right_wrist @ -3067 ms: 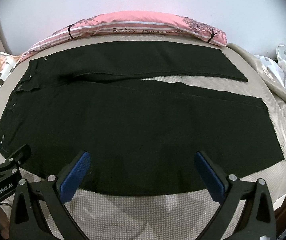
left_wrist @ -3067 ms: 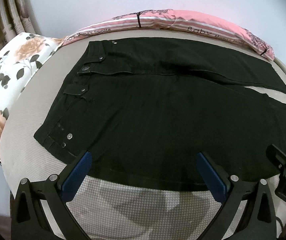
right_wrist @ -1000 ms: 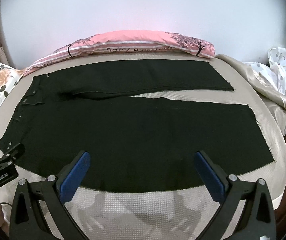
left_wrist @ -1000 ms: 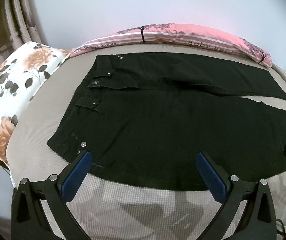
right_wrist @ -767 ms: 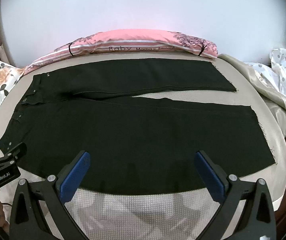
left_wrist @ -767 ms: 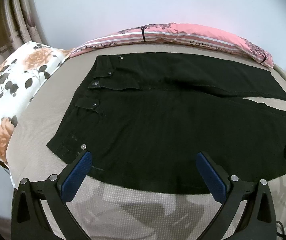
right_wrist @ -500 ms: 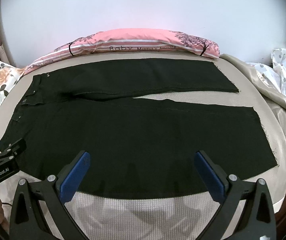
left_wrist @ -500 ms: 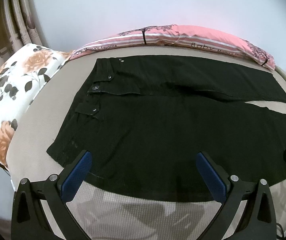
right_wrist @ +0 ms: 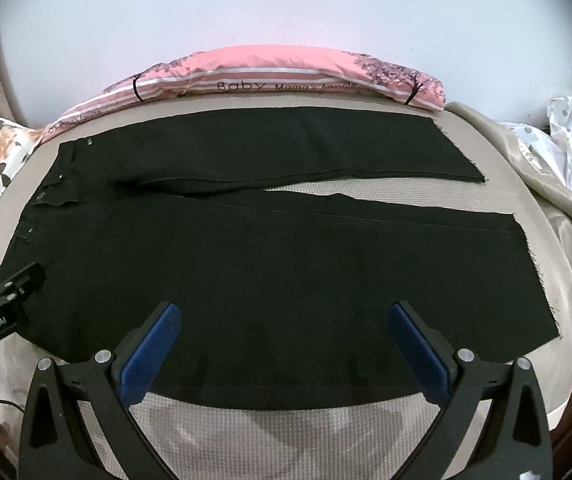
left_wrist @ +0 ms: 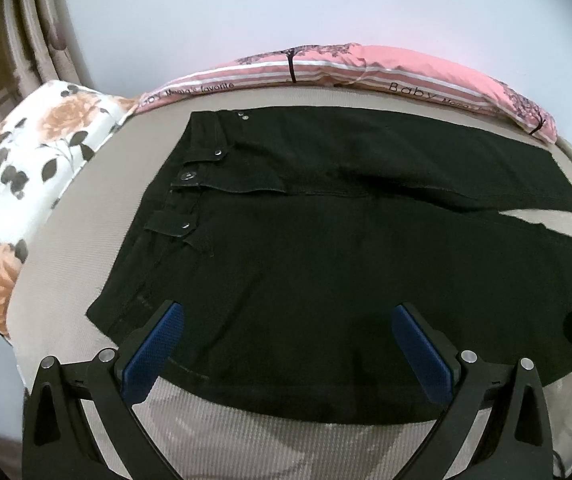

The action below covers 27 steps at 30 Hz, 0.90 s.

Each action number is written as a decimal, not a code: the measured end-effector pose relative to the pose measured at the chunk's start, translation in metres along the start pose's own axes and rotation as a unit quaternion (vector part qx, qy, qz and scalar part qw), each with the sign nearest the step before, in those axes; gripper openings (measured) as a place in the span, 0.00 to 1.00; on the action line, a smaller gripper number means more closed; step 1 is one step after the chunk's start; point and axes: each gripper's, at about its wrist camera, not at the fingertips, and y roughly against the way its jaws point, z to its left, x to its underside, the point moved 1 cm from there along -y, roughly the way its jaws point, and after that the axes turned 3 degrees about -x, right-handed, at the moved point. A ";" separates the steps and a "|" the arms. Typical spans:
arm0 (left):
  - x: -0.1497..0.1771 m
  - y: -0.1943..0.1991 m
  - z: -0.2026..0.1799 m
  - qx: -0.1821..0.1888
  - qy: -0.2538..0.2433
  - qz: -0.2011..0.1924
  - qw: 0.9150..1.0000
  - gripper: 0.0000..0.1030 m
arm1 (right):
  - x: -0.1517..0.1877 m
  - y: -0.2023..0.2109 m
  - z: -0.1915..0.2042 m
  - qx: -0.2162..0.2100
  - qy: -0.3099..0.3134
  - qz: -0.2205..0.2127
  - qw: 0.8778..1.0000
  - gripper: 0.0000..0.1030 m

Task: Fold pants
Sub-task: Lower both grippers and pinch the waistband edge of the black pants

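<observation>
Black pants [left_wrist: 325,264] lie flat and spread out on a beige bed, waistband with metal snaps [left_wrist: 186,177] to the left, both legs running right. In the right wrist view the pants [right_wrist: 286,264] show whole, the two legs parted by a thin wedge of bed. My left gripper [left_wrist: 286,320] is open and empty, hovering over the near edge of the pants by the waist end. My right gripper [right_wrist: 284,318] is open and empty over the near leg's edge. The left gripper's body shows in the right wrist view [right_wrist: 2,292].
A pink striped bolster [right_wrist: 278,72] lies along the far edge by the wall. A floral pillow [left_wrist: 26,168] sits left of the waistband. Cream and spotted white bedding [right_wrist: 565,168] is piled at the right. The bed's near edge [right_wrist: 286,432] is below my fingers.
Both grippers have moved slightly forward and lower over the near edge of the pants. The pants have not moved, and both grippers stay open.
</observation>
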 end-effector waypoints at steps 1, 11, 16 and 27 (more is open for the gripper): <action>-0.002 -0.002 0.002 0.004 0.002 0.001 1.000 1.00 | -0.002 -0.002 0.000 -0.008 0.000 0.003 1.000 1.00; -0.076 -0.046 0.083 0.063 0.064 0.017 0.996 0.74 | -0.065 -0.015 0.022 -0.075 0.050 -0.033 0.995 1.00; -0.135 -0.081 0.141 0.099 0.091 -0.003 0.991 0.71 | -0.101 -0.034 0.044 -0.075 0.100 -0.048 0.991 1.00; -0.219 -0.208 0.207 0.242 0.148 0.057 0.957 0.61 | -0.148 -0.112 0.079 -0.112 0.111 -0.002 0.987 1.00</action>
